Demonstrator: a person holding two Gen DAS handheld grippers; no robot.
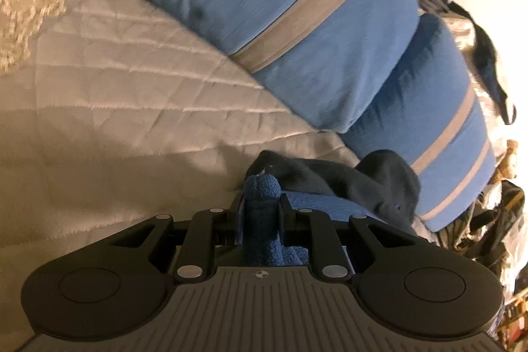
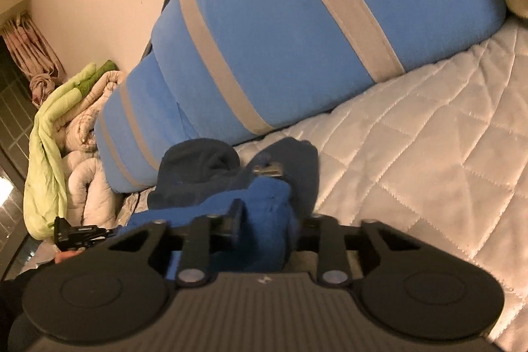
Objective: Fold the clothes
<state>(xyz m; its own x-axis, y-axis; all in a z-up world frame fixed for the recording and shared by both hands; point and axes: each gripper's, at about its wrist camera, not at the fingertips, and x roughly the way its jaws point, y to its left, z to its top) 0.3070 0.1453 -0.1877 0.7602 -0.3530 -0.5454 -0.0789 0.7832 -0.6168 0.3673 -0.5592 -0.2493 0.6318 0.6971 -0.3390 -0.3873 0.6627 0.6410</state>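
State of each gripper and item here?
left gripper: shut on blue fleece garment.
right gripper: shut on the same garment.
blue fleece garment: bunched, held at two spots.
striped blue bedding: rolled, lying on quilted bed cover.

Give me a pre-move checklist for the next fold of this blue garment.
1. Left gripper shut on the blue garment: ok.
2. Right gripper shut on the blue garment: ok.
3. Garment flat and spread: not ok, it is bunched.
4. Bare quilted bedspread beside the garment to lay it on: ok.
5. Striped blue pillow apart from the dark part of the garment: cannot tell.
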